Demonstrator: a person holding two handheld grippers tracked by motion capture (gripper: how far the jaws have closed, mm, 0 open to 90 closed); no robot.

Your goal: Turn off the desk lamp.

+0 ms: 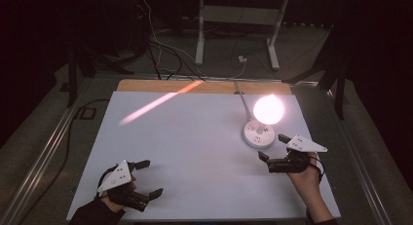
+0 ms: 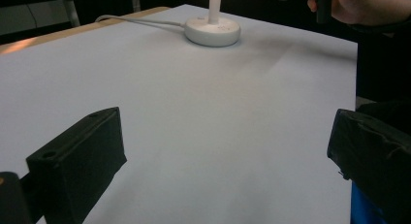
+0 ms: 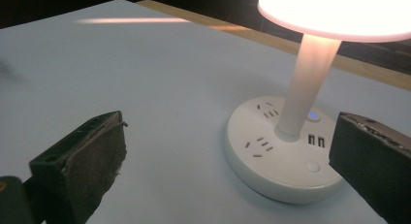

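A lit desk lamp stands at the back right of the white table: its glowing shade leans over a round white base with sockets, USB ports and a blue light. My right gripper hovers open just right of and in front of the base, nothing between its jaws. My left gripper rests open near the front left edge, jaws wide over bare table. In the left gripper view, the lamp base sits far off, with the other hand beyond.
The lamp's white cable runs off the back edge of the table. A wooden strip borders the far side. Beyond it lie floor cables and a white frame. An orange light streak crosses the back left.
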